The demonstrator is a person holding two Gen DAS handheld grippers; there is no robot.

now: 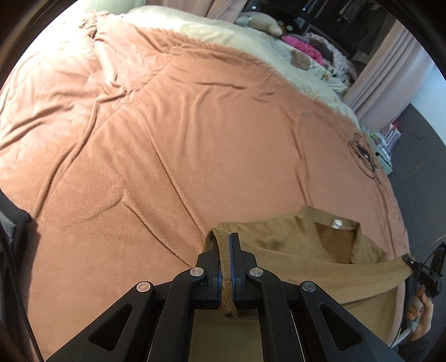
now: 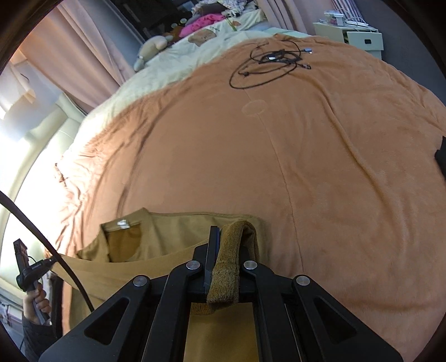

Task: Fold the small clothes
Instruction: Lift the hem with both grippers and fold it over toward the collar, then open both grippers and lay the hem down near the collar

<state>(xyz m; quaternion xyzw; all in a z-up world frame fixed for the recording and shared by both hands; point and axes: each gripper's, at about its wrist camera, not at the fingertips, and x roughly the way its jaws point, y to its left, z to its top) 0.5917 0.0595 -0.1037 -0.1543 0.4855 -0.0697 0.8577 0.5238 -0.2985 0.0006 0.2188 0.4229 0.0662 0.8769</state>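
A tan V-neck garment [image 1: 278,236] with a white neck label [image 1: 337,223] lies partly on the pinkish-brown blanket, its near part stretched between both grippers. My left gripper [image 1: 224,239] is shut on a ribbed brown edge [image 1: 224,273] of it. In the right wrist view the same garment [image 2: 181,231] spreads to the left, and my right gripper [image 2: 231,236] is shut on another ribbed brown edge [image 2: 227,267]. Each view shows the other gripper at its edge, in a hand: the right one [image 1: 426,273], the left one [image 2: 25,267].
The blanket [image 1: 167,139] covers a wide bed, wrinkled toward the far left. A coil of black cables [image 2: 273,61] lies on it far ahead. Beyond are a cream sheet [image 1: 223,33], plush toys [image 1: 264,23], pink clothes [image 2: 203,21], curtains and a white nightstand [image 2: 356,30].
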